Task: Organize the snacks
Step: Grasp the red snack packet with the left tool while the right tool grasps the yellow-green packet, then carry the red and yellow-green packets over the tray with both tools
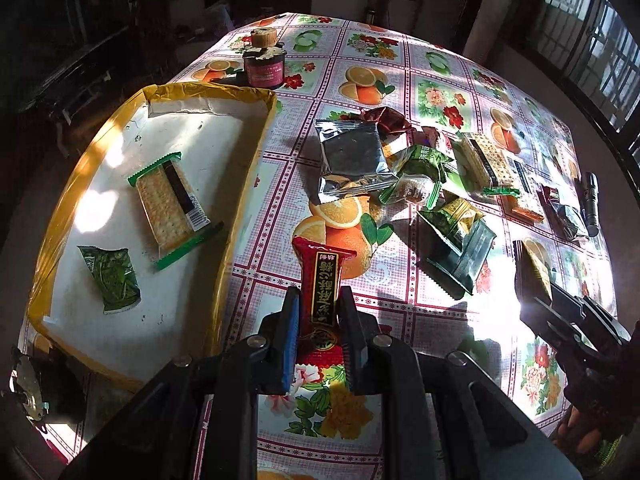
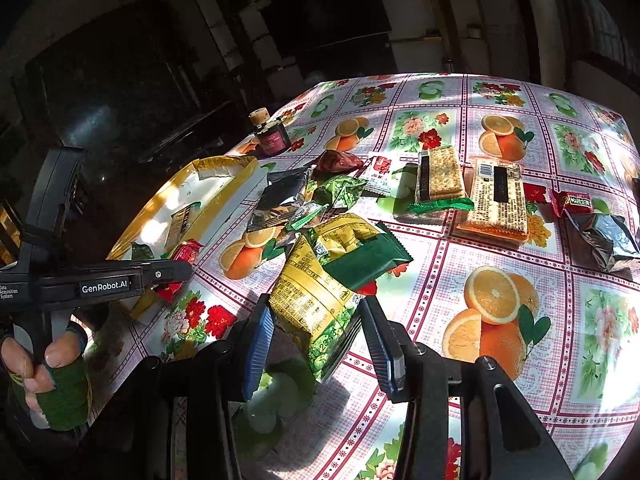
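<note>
Left gripper (image 1: 318,336) had its fingers clamped narrow on a red snack packet (image 1: 325,284), held clear above the surface (image 1: 400,320), just right of the tray's near corner. Right gripper (image 2: 316,344) had its fingers set part-way and pressed on both sides of a yellow-green snack packet (image 2: 312,300), lifted off the oilcloth. Yellow-rimmed white tray (image 1: 256,152) sat at the left side of the surface; inside it lay a cracker pack with green ends (image 1: 172,204) and, nearer, a small green packet (image 1: 112,280), the two apart. Loose pile of snacks lay right of the tray, toward the middle: a silver foil pack (image 1: 352,152), a dark green pack (image 1: 460,252), and two cracker packs side by side (image 2: 468,188) farther right. A dark jar with a cork stopper (image 1: 264,64) stood beyond the tray's far edge. A hand in a green fingerless glove (image 2: 52,376) gripped the left tool's handle.
</note>
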`<state>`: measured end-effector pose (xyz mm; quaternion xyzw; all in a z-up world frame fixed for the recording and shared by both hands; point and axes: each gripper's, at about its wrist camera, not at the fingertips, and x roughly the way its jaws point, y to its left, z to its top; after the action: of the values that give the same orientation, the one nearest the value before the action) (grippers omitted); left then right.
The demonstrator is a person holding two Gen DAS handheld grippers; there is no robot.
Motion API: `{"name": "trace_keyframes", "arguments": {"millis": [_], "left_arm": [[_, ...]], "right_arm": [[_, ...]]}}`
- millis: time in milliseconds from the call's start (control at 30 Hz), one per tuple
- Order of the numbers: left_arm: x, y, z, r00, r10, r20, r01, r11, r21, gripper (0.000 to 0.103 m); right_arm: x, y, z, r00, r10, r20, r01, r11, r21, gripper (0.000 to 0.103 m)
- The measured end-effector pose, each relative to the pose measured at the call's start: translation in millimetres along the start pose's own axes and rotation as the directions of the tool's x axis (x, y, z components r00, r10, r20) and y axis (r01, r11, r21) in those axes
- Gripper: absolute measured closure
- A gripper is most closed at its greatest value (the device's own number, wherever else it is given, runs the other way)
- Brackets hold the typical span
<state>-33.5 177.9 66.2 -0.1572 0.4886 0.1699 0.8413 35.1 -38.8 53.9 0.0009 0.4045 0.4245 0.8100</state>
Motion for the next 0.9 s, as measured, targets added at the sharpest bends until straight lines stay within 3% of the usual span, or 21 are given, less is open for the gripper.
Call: {"name": "trace_keyframes", "arguments": {"millis": [233, 900], "left_arm": [[-21.6, 28.1, -7.0, 0.999, 0.035, 0.042, -0.033, 0.999, -0.032, 0.085], [-25.2, 96.6, -9.8, 0.997, 0.075, 0.034, -0.070, 0.986, -0.149, 0.085]], "right_arm": [[9.4, 35.2, 4.7, 0.999, 0.042, -0.018, -0.043, 0.998, -0.048, 0.055], [60.7, 108.4, 28.2, 0.989, 0.125, -0.080, -0.136, 0.981, -0.140, 0.054]]}}
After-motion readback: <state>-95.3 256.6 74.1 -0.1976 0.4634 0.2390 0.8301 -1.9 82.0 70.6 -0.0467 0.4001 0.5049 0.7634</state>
